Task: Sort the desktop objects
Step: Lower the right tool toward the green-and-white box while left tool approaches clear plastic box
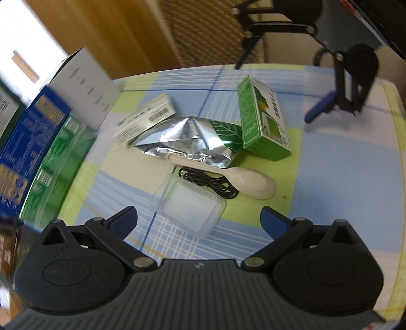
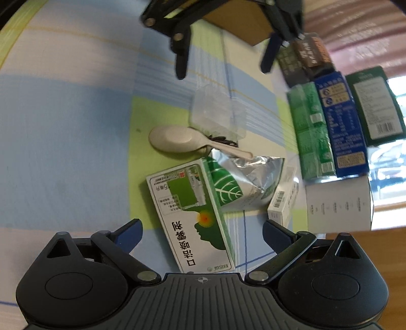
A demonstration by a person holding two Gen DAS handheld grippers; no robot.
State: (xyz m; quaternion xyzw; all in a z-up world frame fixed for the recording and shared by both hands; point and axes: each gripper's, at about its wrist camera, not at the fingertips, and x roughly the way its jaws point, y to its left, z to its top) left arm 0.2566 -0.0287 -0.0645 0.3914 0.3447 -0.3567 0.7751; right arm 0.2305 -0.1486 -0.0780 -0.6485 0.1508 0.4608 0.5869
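In the left wrist view my left gripper (image 1: 199, 219) hangs open just above a clear plastic case (image 1: 187, 205), its fingers apart on either side of the case. Behind the case lie a black cable (image 1: 210, 182), a beige spoon (image 1: 243, 182), a silver foil pouch (image 1: 187, 139), a small white box (image 1: 147, 116) and a green medicine box (image 1: 264, 121). In the right wrist view my right gripper (image 2: 201, 226) is open over the near end of the green medicine box (image 2: 192, 203); its pads stand clear of the box's sides. The left gripper (image 2: 223, 69) shows at the top there.
A checked cloth (image 1: 342, 165) covers the table. Along one edge stands a row of packs: green (image 2: 312, 137), blue (image 2: 342, 127), dark green (image 2: 375, 106), a white box (image 2: 337, 205) and a brown packet (image 2: 312, 53). A cardboard box (image 2: 241, 22) sits beyond.
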